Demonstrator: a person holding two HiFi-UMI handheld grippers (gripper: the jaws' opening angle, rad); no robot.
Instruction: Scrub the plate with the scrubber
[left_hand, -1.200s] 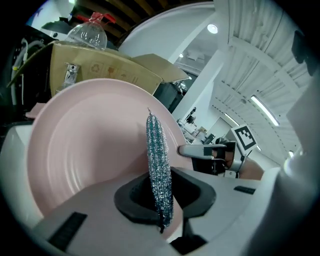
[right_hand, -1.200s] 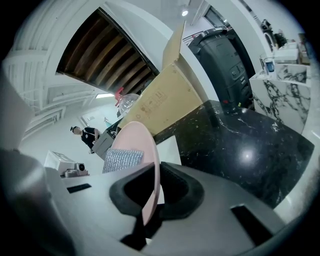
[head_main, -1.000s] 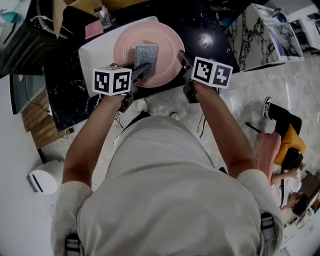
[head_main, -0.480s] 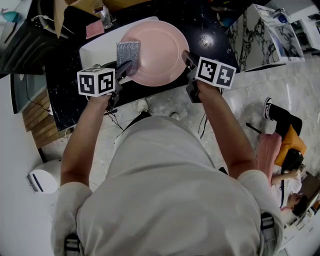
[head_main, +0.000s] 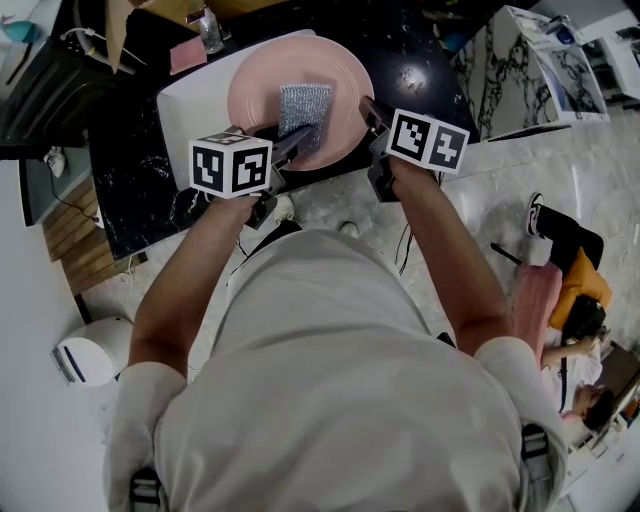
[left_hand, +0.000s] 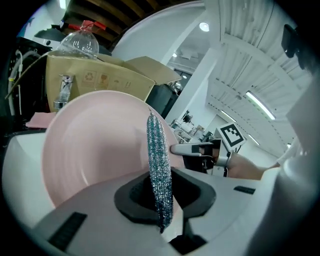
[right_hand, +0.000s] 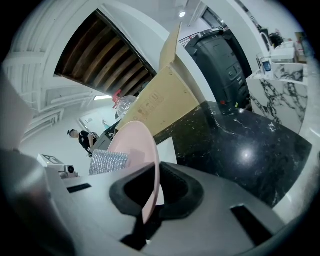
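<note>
A pink plate is held tilted over a white basin, with my right gripper shut on its right rim. In the right gripper view the plate's edge runs between the jaws. My left gripper is shut on a silver mesh scrubber that lies flat against the plate's face near its middle. In the left gripper view the scrubber stands edge-on between the jaws, in front of the pink plate.
A black marble counter surrounds the white basin. A tap, a clear plastic bottle and a cardboard box stand behind the basin. A pink cloth lies at the back left. A person sits on the floor at the right.
The left gripper has swept the scrubber from the plate's left rim back rightward onto the middle of its face. The right gripper and the plate have shifted slightly.
</note>
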